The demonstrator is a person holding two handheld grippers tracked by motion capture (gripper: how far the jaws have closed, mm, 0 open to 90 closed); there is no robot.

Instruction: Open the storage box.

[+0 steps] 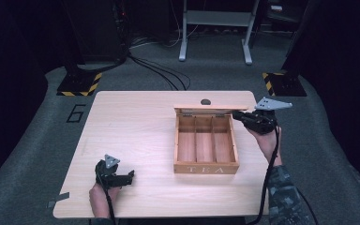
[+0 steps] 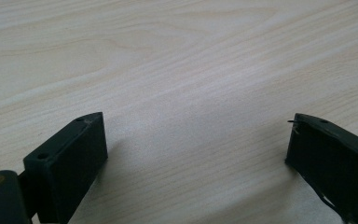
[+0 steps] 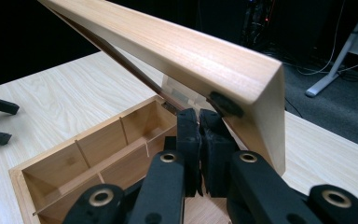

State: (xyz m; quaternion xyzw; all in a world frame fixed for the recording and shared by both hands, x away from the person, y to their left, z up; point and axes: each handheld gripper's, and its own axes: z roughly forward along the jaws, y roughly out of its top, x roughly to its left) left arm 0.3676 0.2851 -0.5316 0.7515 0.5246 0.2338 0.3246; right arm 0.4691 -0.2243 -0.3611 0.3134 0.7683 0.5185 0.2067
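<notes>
Pushing up under the lid (image 3: 177,51), the right hand-held gripper (image 3: 199,122) has its jaws shut tight with nothing between them. The tea box (image 1: 206,140) sits on the tabletop (image 1: 131,131), right beside this hand, lid tilted up at the back. The left hand-held gripper (image 1: 130,178) waits far off, jaws wide and empty.

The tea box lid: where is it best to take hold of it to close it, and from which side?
Grip the lid at its free front edge near the right corner, coming from the box's right side, where the right gripper is already. The lid is a thin wooden frame standing open on its rear hinge, so the free edge probably gives the most leverage. The left gripper rests far off, open.
</notes>
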